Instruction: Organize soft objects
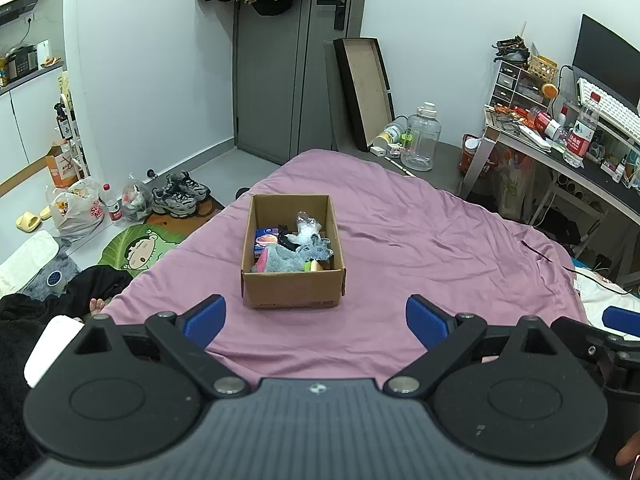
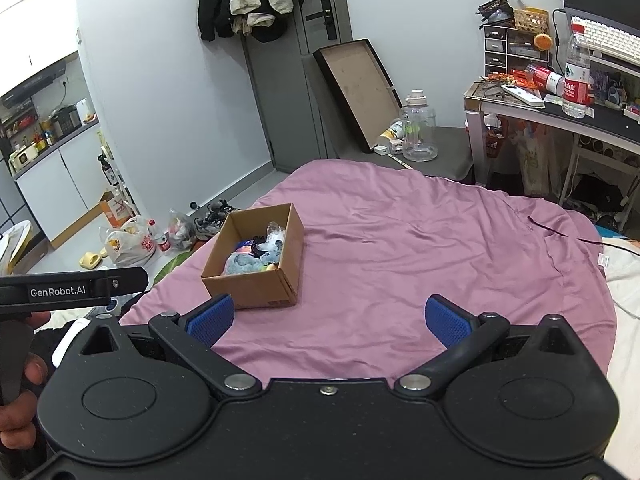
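An open cardboard box [image 1: 294, 288] stands on the purple bed cover [image 1: 420, 248]. It holds several soft things: a grey-blue plush [image 1: 316, 250], a grey fluffy cloth [image 1: 280, 262], a crumpled clear bag [image 1: 306, 226]. My left gripper [image 1: 316, 322] is open and empty, just in front of the box. My right gripper [image 2: 328, 322] is open and empty, with the box [image 2: 260, 284] ahead to the left and the plush [image 2: 244, 264] inside it. The left gripper's body [image 2: 72, 280] shows at the left edge.
A cluttered desk [image 1: 560, 148] with bottles and a keyboard stands at the right. A clear water jug [image 1: 420, 140] and a leaning flat box lid [image 1: 364, 92] are beyond the bed. Shoes [image 1: 180, 196], bags and a green mat [image 1: 140, 248] lie on the floor left.
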### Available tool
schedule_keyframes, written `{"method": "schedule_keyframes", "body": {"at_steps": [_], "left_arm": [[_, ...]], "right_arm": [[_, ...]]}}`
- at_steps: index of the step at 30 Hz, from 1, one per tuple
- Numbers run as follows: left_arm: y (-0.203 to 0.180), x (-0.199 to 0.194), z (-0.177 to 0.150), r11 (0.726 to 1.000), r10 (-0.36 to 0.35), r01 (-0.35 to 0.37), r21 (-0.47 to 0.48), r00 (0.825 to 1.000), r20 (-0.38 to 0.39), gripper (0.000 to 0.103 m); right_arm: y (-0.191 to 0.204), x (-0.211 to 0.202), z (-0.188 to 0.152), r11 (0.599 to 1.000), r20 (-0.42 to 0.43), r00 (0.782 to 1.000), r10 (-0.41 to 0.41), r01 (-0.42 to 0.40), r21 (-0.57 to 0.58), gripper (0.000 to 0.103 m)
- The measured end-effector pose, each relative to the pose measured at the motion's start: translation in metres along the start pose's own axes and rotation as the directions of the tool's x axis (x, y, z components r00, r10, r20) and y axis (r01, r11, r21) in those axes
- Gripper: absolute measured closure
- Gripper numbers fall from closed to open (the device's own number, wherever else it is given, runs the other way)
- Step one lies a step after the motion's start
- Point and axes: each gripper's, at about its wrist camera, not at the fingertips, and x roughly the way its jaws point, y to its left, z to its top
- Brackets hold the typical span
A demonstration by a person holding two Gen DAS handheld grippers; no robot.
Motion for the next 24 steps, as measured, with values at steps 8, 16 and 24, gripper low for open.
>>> {"method": "schedule_keyframes", "body": {"at_steps": [8, 16, 24], "left_arm": [[0.0017, 0.0002, -0.0009, 1.000, 0.003, -0.003, -0.006, 1.000, -0.002, 0.007], [0.0050, -0.0001, -0.0009, 1.000, 0.009, -0.009, -0.012, 1.000, -0.006, 0.007], [0.0087, 0.0008, -0.0003, 1.000, 0.009, -0.009, -0.010, 1.000, -0.009, 0.007]], "right_arm": [[0.0017, -0.0005, -0.0023, 1.000, 0.005, 1.000, 0.000, 0.000, -0.011, 0.000], [-0.0019, 0.0015, -0.0030, 1.000, -0.005, 1.000, 0.006, -0.006, -0.002, 0.000], [-0.0022, 0.0027, -0.0034, 1.000, -0.009, 1.000, 0.005, -0.005, 0.002, 0.000]]}}
